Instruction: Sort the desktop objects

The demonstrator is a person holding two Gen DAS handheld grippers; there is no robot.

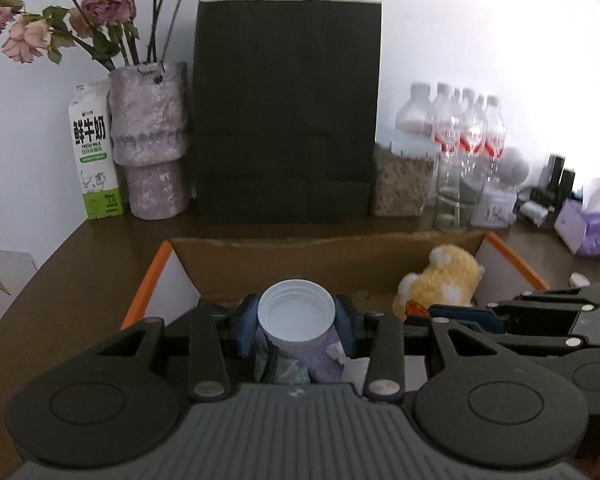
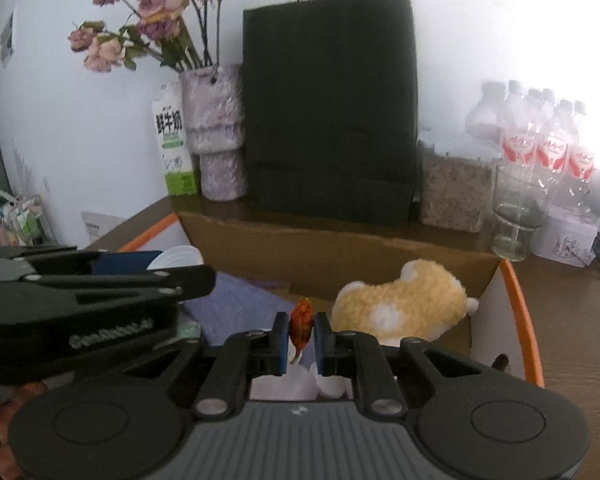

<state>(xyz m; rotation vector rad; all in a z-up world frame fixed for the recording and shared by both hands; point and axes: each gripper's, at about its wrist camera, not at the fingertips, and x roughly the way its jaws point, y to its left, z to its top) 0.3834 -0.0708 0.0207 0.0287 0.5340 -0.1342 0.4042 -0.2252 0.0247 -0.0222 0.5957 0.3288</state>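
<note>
Both grippers were over the open cardboard box (image 1: 228,264) with orange-edged flaps, so the step in hand seemed to be the placing of items into it. The left gripper (image 1: 296,322) was closed on a white-capped bottle (image 1: 296,316) with a lilac label, the cap towards the camera, held above the box interior. The right gripper (image 2: 302,334) was pinched narrowly on a small orange-red item (image 2: 301,326); what it was exactly could not be told. A yellow plush toy (image 2: 400,304) already lay inside the box at its right side, just beyond the right gripper. In my judgement, the next move called for lowering each object to a free place on the box floor, away from the plush toy, and only then opening the fingers.
</note>
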